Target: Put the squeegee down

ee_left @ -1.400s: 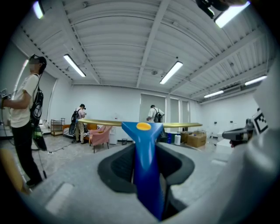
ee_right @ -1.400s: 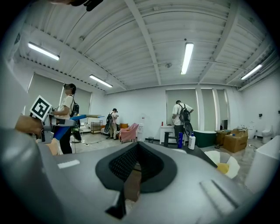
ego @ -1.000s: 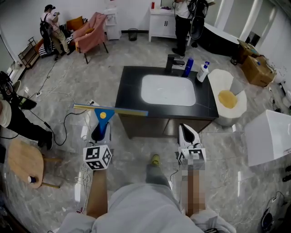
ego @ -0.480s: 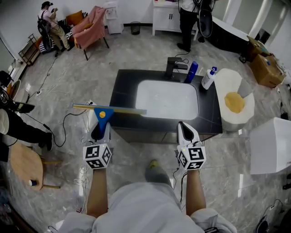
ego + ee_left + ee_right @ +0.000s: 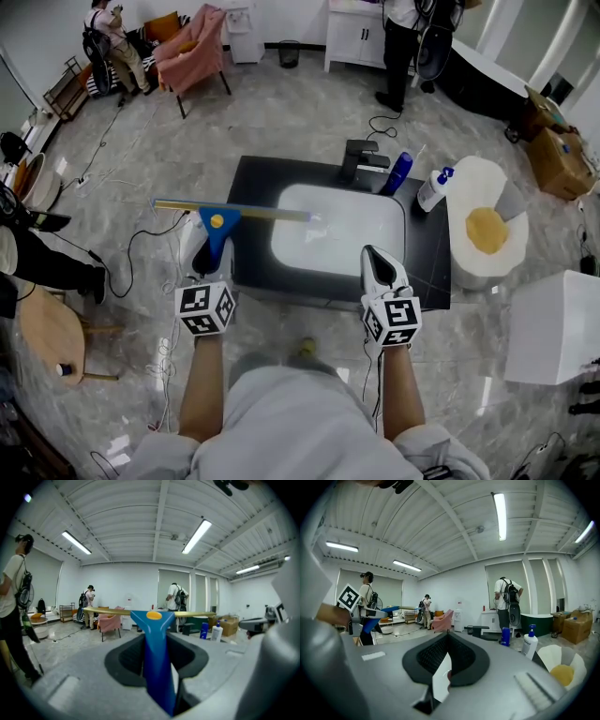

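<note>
Left gripper (image 5: 212, 255) grips the squeegee (image 5: 225, 216) by its blue handle — blade crosswise just ahead of the jaws. Right gripper (image 5: 376, 262) has its jaws together, nothing held; a white basin (image 5: 328, 234) lies ahead of it, and a white tub (image 5: 461, 199) with yellow contents sits further right.

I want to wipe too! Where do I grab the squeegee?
Grab the squeegee by its blue handle, coming from the end away from the blade, as the left gripper does now. The handle is narrow and fits between jaws; the long blade sticks out sideways.

Counter (image 5: 251, 223) L strip free; faucet (image 5: 361, 156), blue btl (image 5: 398, 172), pump btl (image 5: 433, 190) crowd back edge.
</note>
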A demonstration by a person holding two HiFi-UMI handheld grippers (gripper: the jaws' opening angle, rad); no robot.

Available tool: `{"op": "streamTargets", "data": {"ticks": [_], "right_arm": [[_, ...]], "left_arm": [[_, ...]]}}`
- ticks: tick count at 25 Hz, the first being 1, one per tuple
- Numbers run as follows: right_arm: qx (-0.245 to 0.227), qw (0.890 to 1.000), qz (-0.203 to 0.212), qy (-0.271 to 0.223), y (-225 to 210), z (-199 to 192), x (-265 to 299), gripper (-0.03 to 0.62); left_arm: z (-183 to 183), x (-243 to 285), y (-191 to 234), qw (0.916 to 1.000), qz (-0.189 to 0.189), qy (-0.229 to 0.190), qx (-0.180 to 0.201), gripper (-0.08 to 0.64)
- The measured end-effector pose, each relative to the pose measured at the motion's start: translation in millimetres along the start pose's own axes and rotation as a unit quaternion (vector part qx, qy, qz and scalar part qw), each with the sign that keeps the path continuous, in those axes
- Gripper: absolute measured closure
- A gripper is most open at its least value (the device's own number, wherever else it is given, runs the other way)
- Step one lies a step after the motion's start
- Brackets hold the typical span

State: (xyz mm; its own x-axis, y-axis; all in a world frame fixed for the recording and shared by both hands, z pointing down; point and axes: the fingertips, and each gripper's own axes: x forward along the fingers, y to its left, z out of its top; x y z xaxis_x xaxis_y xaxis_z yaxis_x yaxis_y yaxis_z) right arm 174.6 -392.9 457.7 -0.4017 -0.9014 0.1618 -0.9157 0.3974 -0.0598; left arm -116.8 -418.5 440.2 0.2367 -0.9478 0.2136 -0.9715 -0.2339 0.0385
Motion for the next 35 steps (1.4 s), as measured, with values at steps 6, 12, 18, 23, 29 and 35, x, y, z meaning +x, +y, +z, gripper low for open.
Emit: {"op": "streamTargets", "data": {"ticks": [6, 12, 18, 23, 29, 35], "right_arm": [[0.013, 1.0, -0.003, -0.004, -20.8, 11.9, 29.8, 0.589], [0.011, 1.0, -0.009, 0.0, -23.6, 11.6, 63.5, 0.589], [0.012, 1.0, -0.023, 0.011, -25.9, 6.7, 102.0, 0.589], [0.009, 0.999, -0.033, 0.02, -28.0, 0.1, 126.1, 0.589], [0.012, 0.999, -0.036, 0.036, -30.9, -11.2, 148.9, 0.589], [0.019, 0.998, -0.041, 0.05, -41.6, -25.2, 162.8, 0.589]], "left_arm": [[6.4, 38.5, 3.1, 0.9999, 0.001, 0.015, -0.002, 0.433], [1.0, 76.9, 16.9, 0.9994, -0.009, 0.026, -0.021, 0.433], [-12.1, 121.2, 37.7, 0.998, -0.021, 0.051, -0.031, 0.433], [-24.3, 159.6, 48.3, 0.9961, -0.031, 0.076, -0.033, 0.433], [-40.6, 210.0, 43.4, 0.9928, -0.05, 0.107, -0.022, 0.433], [-65.8, 256.3, 37.1, 0.9889, -0.05, 0.138, -0.023, 0.433]]}}
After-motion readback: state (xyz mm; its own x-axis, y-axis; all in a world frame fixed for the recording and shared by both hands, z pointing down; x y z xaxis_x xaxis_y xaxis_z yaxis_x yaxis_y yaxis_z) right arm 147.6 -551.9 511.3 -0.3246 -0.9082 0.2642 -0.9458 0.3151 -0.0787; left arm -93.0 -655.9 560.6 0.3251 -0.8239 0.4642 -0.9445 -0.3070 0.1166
